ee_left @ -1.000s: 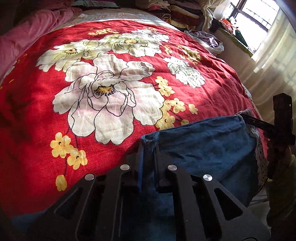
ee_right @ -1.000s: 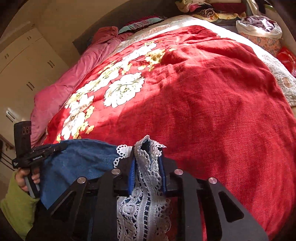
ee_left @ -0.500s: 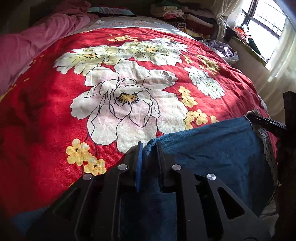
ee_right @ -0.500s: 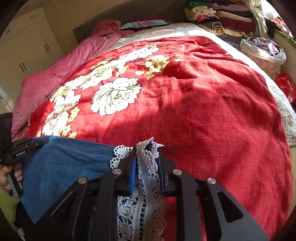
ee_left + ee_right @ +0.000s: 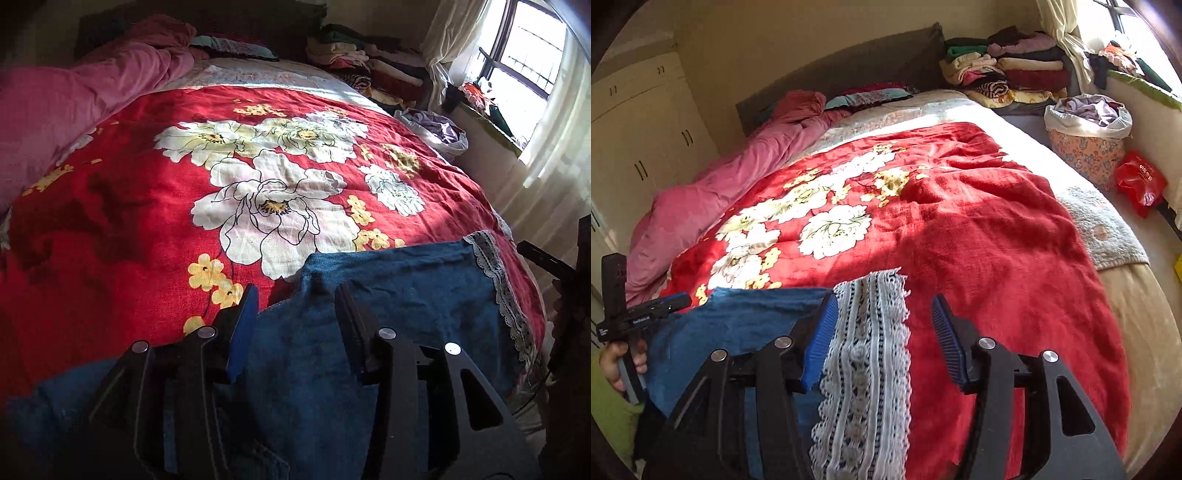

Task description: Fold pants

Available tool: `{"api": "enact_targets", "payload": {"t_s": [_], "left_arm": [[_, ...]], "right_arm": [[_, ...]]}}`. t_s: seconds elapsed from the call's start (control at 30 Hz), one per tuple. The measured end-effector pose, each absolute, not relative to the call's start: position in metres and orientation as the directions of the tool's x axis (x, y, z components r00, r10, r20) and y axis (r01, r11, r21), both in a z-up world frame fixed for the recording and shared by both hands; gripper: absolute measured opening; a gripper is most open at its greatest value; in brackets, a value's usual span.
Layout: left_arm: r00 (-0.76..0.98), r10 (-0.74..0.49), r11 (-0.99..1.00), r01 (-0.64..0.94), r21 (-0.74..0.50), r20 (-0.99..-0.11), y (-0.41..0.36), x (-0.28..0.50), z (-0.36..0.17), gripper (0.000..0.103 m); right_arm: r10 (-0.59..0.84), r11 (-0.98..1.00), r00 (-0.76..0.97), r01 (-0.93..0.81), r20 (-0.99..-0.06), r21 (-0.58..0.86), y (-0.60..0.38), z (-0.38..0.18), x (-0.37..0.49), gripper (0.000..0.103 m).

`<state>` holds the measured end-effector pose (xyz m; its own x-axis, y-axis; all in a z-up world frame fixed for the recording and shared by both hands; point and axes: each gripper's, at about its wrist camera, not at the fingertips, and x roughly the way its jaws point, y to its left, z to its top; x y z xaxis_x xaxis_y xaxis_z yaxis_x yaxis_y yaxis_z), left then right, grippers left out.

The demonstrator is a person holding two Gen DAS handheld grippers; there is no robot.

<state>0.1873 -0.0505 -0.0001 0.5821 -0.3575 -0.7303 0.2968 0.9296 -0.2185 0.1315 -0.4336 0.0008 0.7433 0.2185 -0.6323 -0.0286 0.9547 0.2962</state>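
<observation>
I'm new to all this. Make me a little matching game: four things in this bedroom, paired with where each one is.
Things:
1. blue pants
2. pink quilt
3. folded clothes
4. laundry basket

Places:
A. stacked at the head of the bed
B. beside the bed, near the window
C. on the red blanket's near edge
D. bunched along the bed's left side

Pairs: 1-C, 2-D, 3-A, 4-B

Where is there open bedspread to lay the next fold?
The broad free patch is the red floral bedspread beyond the pants, bordered by the pink quilt on its left side and the fabric basket on its right. Crowded: the headboard end, with the stack of folded clothes. Both claws, left and right, are open.
</observation>
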Motion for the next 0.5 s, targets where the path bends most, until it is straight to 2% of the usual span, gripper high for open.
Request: {"api": "enact_targets", "payload": {"t_s": [0.13, 0.17, 0.4, 0.5], "left_arm": [[0.603, -0.352, 0.929, 0.319, -0.189, -0.715, -0.053, 0.153, 0.005, 0.045], [0.600, -0.341, 0.931, 0.323, -0.170, -0.724, -0.056, 0.145, 0.003, 0.048], [0.572, -0.275, 0.920, 0.391, -0.038, -0.773, -0.082, 0.090, -0.020, 0.050], [0.547, -0.225, 0.930, 0.369, -0.009, -0.807, -0.082, 0.083, -0.031, 0.057]], "right_arm": [[0.180, 0.970, 0.748, -0.028, -0.638, 0.241, -0.419, 0.001, 0.088, 0.051], [0.170, 0.975, 0.748, -0.032, -0.641, 0.222, -0.413, 0.000, 0.079, 0.051], [0.182, 0.982, 0.699, -0.164, -0.691, 0.093, -0.344, -0.015, 0.044, 0.051], [0.160, 0.977, 0.675, -0.214, -0.721, 0.017, -0.319, -0.024, 0.042, 0.051]]}}
